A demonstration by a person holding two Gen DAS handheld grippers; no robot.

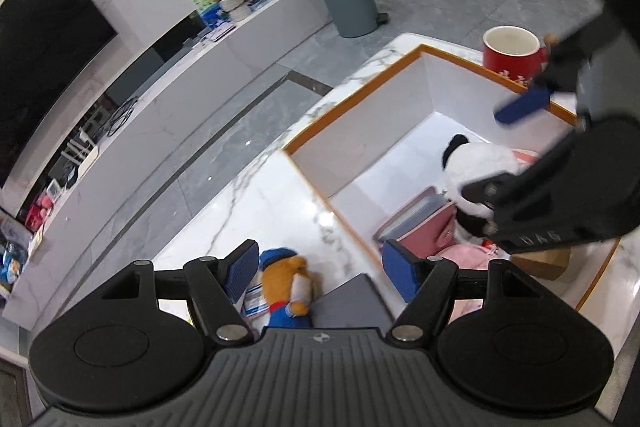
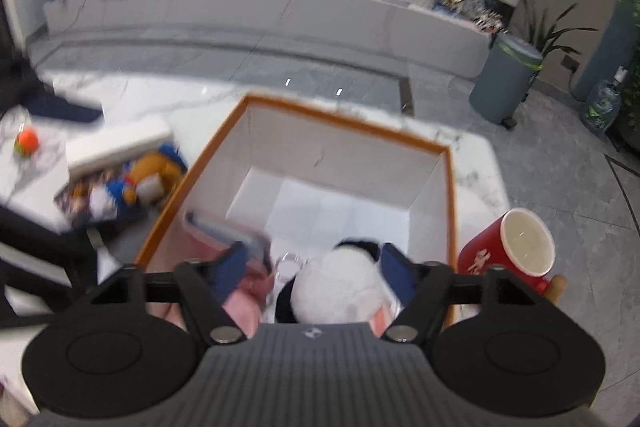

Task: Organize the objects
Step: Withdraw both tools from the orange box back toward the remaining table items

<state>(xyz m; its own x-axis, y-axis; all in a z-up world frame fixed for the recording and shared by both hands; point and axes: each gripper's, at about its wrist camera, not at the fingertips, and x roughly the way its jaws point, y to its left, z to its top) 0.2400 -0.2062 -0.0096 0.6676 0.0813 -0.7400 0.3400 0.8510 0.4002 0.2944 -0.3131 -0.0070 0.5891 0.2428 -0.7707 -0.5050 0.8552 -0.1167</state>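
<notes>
Jaws of the right gripper point(image 2: 310, 273) bracket a black-and-white plush toy point(image 2: 340, 287) at lower centre, inside the orange-rimmed box point(image 2: 344, 125); whether the pads press it cannot be told. Left gripper point(image 1: 320, 273) hangs half-wide and empty over the desk point(image 1: 256, 195), above a bear toy point(image 1: 286, 287). Packing appears under way; next, probably, the bear needs grasping and moving into the box.

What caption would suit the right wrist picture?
Right tool above an orange-rimmed box, a black-and-white plush toy between its fingers, red mug alongside.
</notes>
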